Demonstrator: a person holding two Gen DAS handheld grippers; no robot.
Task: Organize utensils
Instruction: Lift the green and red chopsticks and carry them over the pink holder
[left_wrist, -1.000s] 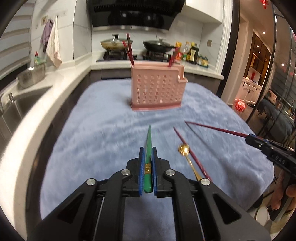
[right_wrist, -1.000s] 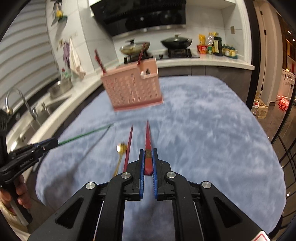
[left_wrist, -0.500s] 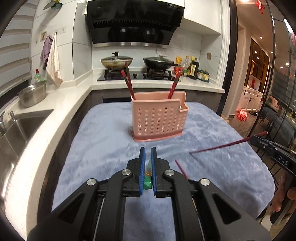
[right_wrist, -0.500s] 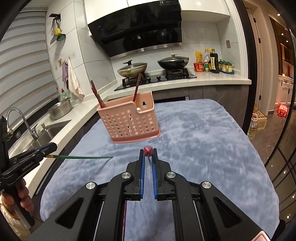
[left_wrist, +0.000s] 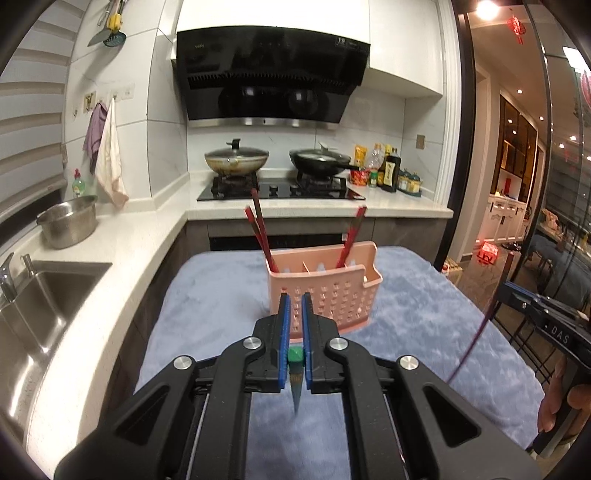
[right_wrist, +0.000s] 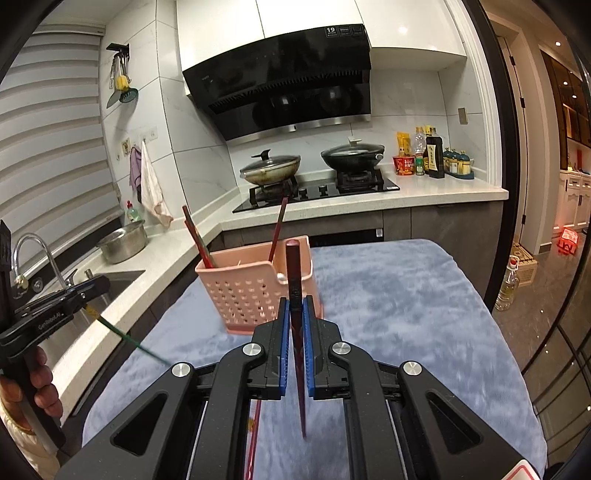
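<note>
Chopsticks both aloft: left gripper (left_wrist: 294, 325) clamped on green chopstick (left_wrist: 296, 373), right gripper (right_wrist: 296, 321) on dark red chopstick (right_wrist: 295, 295), just short of pink holder (left_wrist: 325, 295). Light, stiff, slick sticks likely to pivot; best pinched near the thick end.

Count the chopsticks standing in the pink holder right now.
3. Two red chopsticks lean together at the left end of the pink holder, and one red chopstick stands toward its right end. Shorter pieces lower inside may be hidden behind the wall.
</note>
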